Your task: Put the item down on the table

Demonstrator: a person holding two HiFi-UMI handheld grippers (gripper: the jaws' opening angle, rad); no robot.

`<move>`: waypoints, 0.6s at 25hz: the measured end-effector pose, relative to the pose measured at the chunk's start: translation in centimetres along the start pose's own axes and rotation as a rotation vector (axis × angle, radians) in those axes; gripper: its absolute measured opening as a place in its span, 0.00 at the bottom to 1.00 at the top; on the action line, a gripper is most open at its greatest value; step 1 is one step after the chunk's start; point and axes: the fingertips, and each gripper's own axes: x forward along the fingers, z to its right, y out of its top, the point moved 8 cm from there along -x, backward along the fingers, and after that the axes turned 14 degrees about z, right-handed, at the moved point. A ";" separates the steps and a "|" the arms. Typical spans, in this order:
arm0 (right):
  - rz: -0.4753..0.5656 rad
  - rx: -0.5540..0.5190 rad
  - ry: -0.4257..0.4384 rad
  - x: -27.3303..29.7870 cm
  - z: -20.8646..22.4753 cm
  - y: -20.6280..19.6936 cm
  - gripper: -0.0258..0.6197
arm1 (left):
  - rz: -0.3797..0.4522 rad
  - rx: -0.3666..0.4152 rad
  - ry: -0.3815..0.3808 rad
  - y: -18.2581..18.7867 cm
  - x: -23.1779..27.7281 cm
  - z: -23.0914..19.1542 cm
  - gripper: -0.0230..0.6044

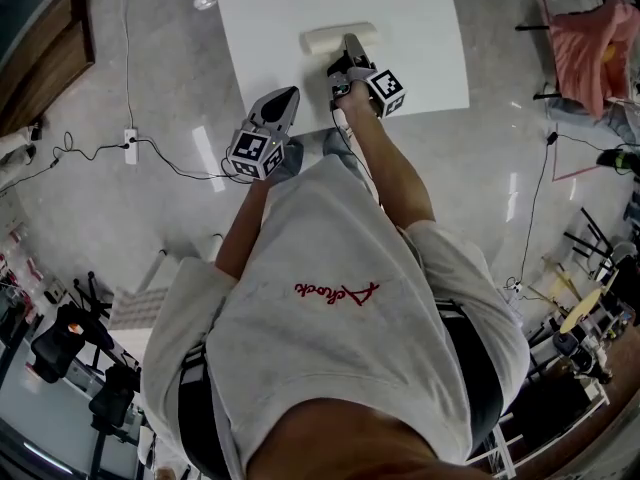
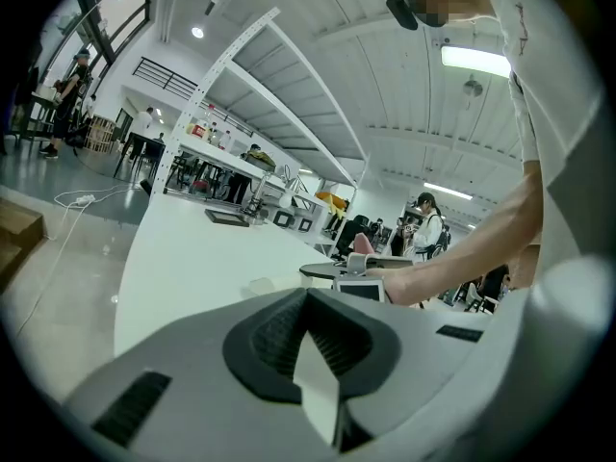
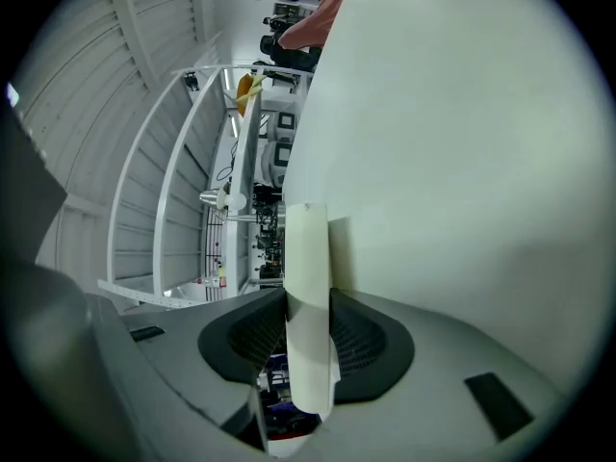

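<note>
smooth cream cylinder (image 3: 308, 287), flat white table (image 3: 462, 162)

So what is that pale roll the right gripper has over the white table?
The roll is cream, smooth and plain; what it is made of I cannot tell. It lies crosswise over the white table, its shadow close beside it, so it is on the top or just above. The right gripper is shut on it near its middle.
</note>
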 end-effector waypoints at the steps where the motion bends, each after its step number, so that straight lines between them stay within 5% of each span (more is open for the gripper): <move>1: 0.000 -0.008 -0.009 0.1 -0.1 0.0 0.26 | 0.001 -0.001 0.001 0.0 0.0 0.0 0.05; 8: -0.016 -0.033 -0.071 0.2 -0.1 -0.1 0.28 | 0.001 -0.001 -0.003 -0.1 0.0 -0.1 0.05; 15: -0.158 -0.137 -0.035 1.1 -1.3 -0.3 0.50 | -0.002 -0.008 -0.014 -0.1 0.2 -0.1 0.05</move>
